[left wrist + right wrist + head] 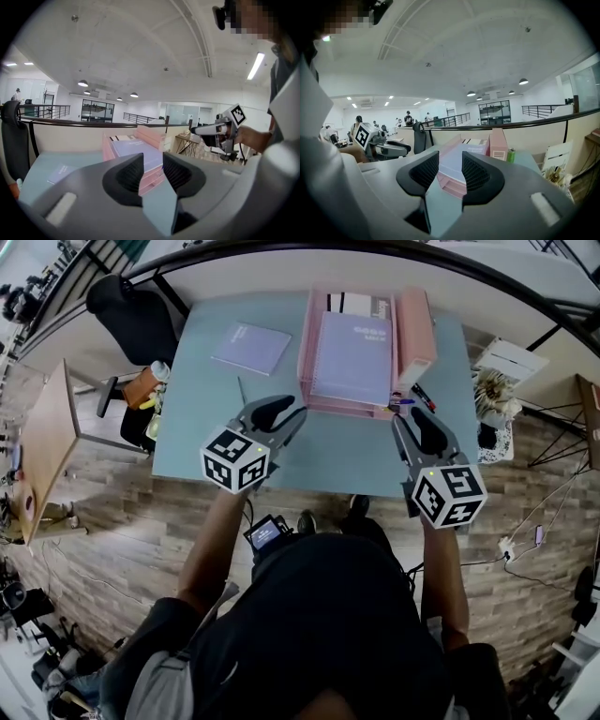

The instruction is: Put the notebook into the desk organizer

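Notebook [249, 348]: lavender, closed, flat on the pale desk [202, 427], alone near the far left corner, at about eleven o'clock from the left gripper [275, 412] and well apart from it. Second lavender notebook [352, 357] flat on top of the pink desk organizer [307, 352] at the far middle of the desk, at one o'clock from the left gripper and eleven o'clock from the right gripper [422, 427]. Pink box [415, 334] touching the organizer's three o'clock side, with pens [412, 399] on the desk by its near corner. Both grippers held above the near half of the desk, side by side, pointing toward the organizer. In the left gripper view, black ribbed fingers [129, 173] apart with nothing between them, only the pink organizer [150, 180] and its notebook showing beyond the gap, and the loose notebook [63, 172] at nine o'clock. In the right gripper view, fingers [477, 173] likewise parted and empty, organizer [452, 183] framed in the gap, pink box [499, 143] upright at one o'clock with a green can [511, 153] just beside it. Black office chair [141, 315] past the desk's far left corner.
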